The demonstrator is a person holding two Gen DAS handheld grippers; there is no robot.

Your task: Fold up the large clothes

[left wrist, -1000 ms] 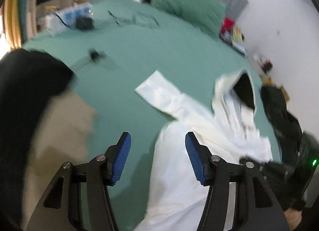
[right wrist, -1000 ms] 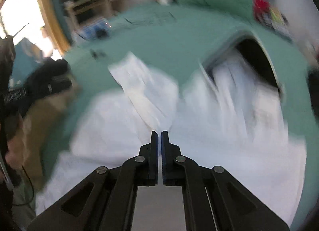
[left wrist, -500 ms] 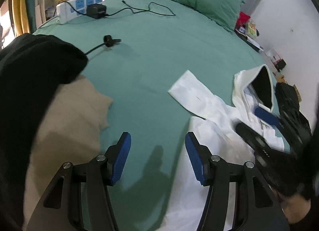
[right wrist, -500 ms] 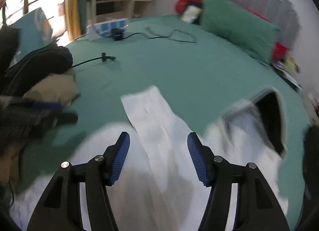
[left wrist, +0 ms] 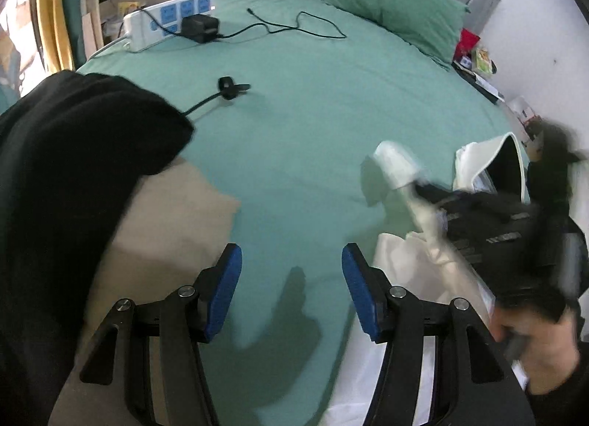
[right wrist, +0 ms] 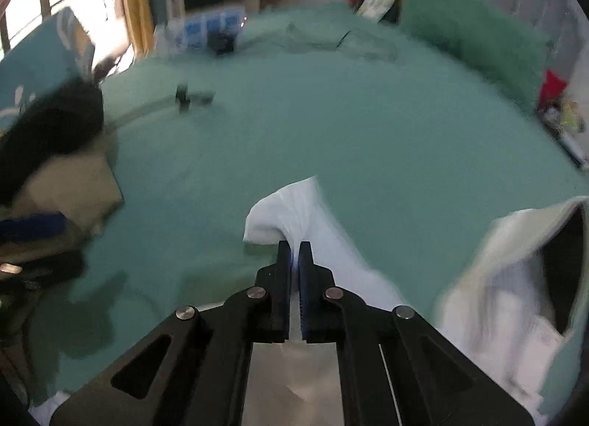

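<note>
White hooded garment (right wrist: 508, 279) lay soft and light at the bed's (right wrist: 331, 124) right edge; its sleeve (right wrist: 302, 212) was pinched by the right gripper (right wrist: 294, 253), while the left gripper (left wrist: 291, 290) was kept apart, empty.

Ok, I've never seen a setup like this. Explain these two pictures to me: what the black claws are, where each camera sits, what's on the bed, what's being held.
There is no robot here. A person holds a two-finger gripper in each hand, and each gripper carries a wide-angle camera looking along its fingers. One picture comes from the left gripper: its blue pads stand apart over the green bed, holding nothing. The other comes from the right gripper, which has pinched shut on the sleeve of a white garment; the left view shows it too, blurred. Also on the bed: black clothing on a beige piece, a power strip with a charger and cable, and a green pillow.
</note>
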